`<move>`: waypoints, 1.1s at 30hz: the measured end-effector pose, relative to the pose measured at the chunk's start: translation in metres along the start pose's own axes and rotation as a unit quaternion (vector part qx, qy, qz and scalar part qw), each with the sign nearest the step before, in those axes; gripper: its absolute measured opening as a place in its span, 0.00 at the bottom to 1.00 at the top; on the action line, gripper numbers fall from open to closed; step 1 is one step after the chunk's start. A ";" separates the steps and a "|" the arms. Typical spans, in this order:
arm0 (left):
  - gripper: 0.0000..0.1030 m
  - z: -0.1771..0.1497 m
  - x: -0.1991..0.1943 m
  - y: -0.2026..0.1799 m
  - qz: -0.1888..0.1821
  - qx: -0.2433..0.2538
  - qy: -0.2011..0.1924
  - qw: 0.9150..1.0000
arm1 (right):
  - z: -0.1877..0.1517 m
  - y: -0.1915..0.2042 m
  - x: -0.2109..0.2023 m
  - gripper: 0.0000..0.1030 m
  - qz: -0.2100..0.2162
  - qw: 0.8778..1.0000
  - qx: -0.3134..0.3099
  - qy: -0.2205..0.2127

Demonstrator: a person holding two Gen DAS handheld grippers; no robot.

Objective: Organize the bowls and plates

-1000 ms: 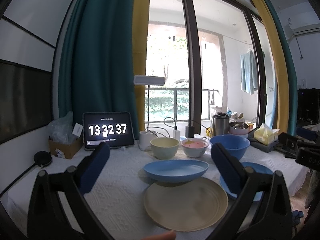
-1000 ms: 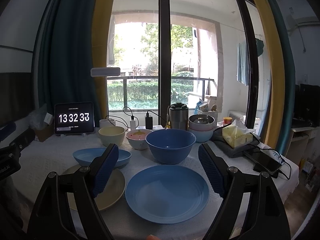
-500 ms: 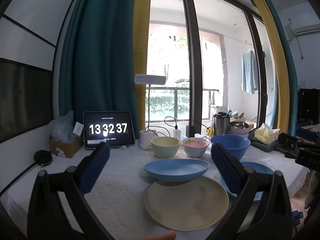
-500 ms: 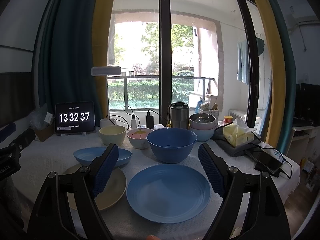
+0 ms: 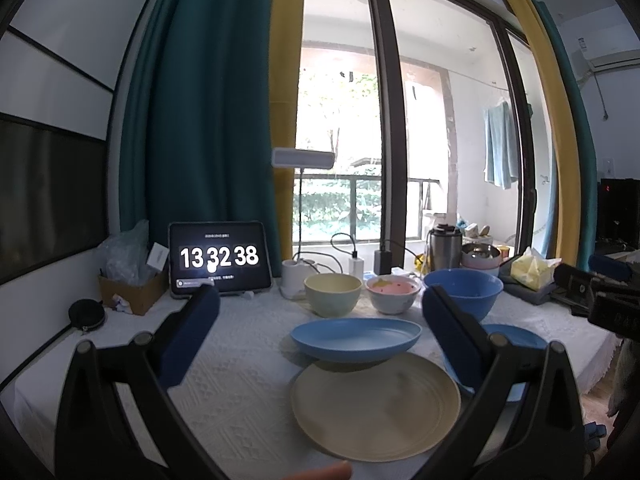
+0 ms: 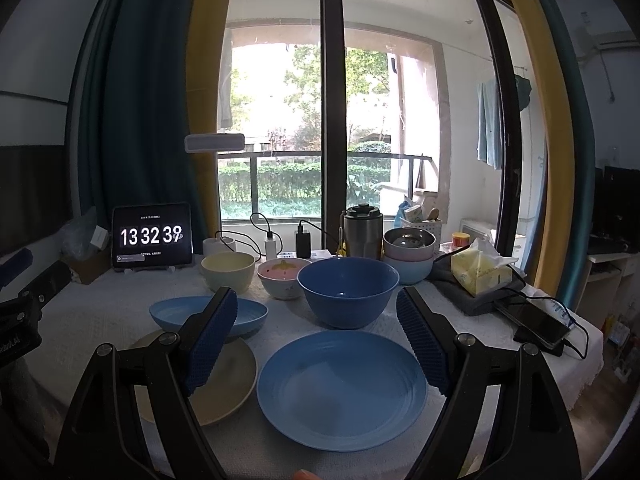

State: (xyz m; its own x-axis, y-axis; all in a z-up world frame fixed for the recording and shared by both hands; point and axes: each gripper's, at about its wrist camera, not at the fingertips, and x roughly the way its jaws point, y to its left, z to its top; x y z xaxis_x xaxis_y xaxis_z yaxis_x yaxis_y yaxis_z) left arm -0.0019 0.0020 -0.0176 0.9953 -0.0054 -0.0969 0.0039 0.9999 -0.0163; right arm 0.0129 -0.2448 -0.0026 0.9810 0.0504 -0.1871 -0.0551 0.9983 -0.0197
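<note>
Both my grippers, left gripper (image 5: 320, 316) and right gripper (image 6: 316, 340), have fingers spread wide, holding nothing. The blue plate (image 6: 342, 384) sits low in the middle, the tan plate (image 5: 376, 404) beside it on the surface (image 5: 224, 380).

a flat blue plate (image 6: 342, 382) is lying beside a beige plate (image 6: 224, 376); a shallow blue dish (image 6: 208, 314) and three bowls (yellow (image 6: 228, 270), pink (image 6: 282, 278), blue (image 6: 348, 290)) are sitting upright behind.
</note>
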 end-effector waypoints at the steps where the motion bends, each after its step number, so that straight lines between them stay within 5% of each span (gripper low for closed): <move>1: 0.99 0.000 0.001 0.001 0.001 0.000 0.000 1.000 | 0.000 0.000 0.001 0.82 0.001 1.000 0.000 0.001; 19: 0.99 0.000 0.051 0.013 0.002 -0.011 0.052 0.999 | 0.008 0.010 0.037 0.82 0.037 0.999 -0.001 0.011; 33: 0.98 -0.025 0.126 0.029 -0.007 -0.047 0.157 0.987 | -0.007 0.022 0.120 0.82 0.084 0.989 0.049 0.110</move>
State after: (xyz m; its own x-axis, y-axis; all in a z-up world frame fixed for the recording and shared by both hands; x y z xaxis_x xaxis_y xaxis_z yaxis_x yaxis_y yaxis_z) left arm 0.1212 0.0295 -0.0554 0.9163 -0.0393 -0.3986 -0.0052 0.9939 -0.1099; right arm 0.1279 -0.2172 -0.0324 0.8950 0.2191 -0.3885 -0.1851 0.9750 0.1233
